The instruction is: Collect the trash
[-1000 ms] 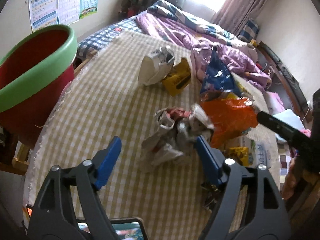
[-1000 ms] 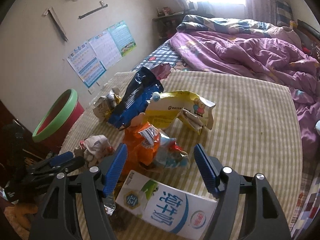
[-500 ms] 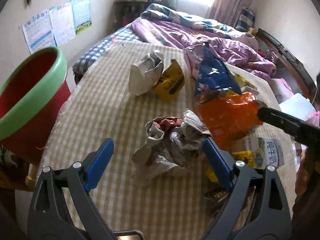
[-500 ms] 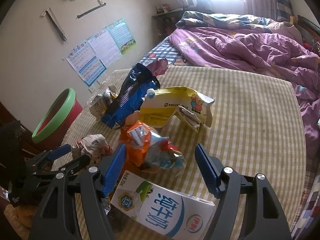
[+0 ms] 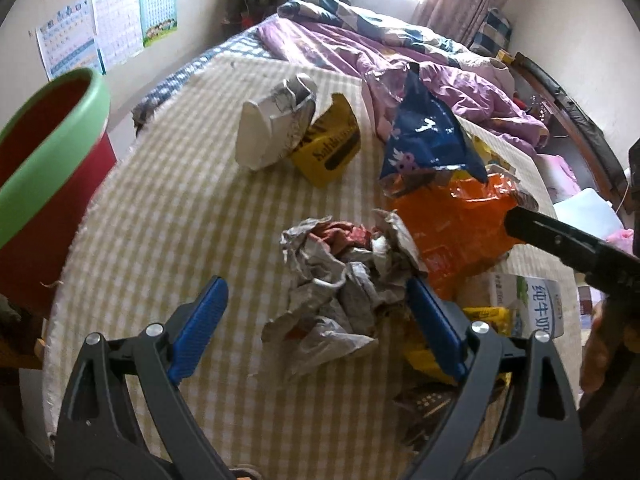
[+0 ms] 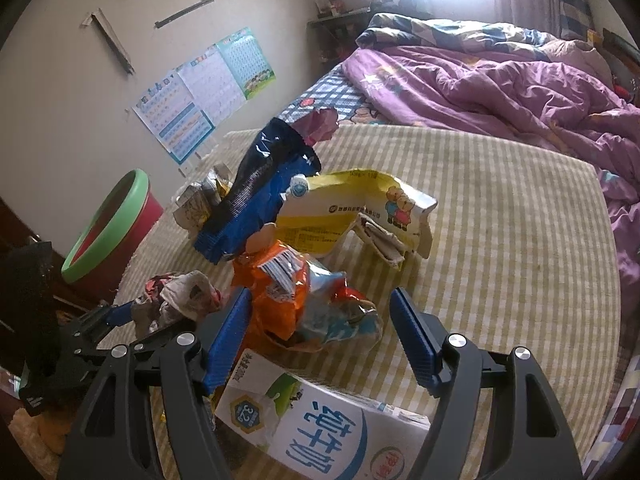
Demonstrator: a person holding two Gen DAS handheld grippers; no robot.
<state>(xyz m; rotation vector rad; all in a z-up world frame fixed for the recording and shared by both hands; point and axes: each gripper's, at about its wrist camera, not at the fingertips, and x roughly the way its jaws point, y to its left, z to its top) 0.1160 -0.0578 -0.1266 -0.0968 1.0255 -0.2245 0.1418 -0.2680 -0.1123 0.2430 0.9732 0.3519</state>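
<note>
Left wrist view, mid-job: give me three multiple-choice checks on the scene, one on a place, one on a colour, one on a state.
1. Where is the crumpled paper wad?
A. Inside the bin
B. On the checked cloth between the left gripper's fingers
C. On the bed

2. What colour is the rim of the red bin?
A. Green
B. Blue
C. Yellow

3. How does the left gripper stand?
A. Shut on the orange wrapper
B. Shut with nothing in it
C. Open, fingers apart on either side of the wad

Answers:
1 B, the wad lies on the cloth between the two blue fingers.
2 A, a green band rings the red tub.
3 C, the left finger stands clear of the wad, with cloth showing between them.
</note>
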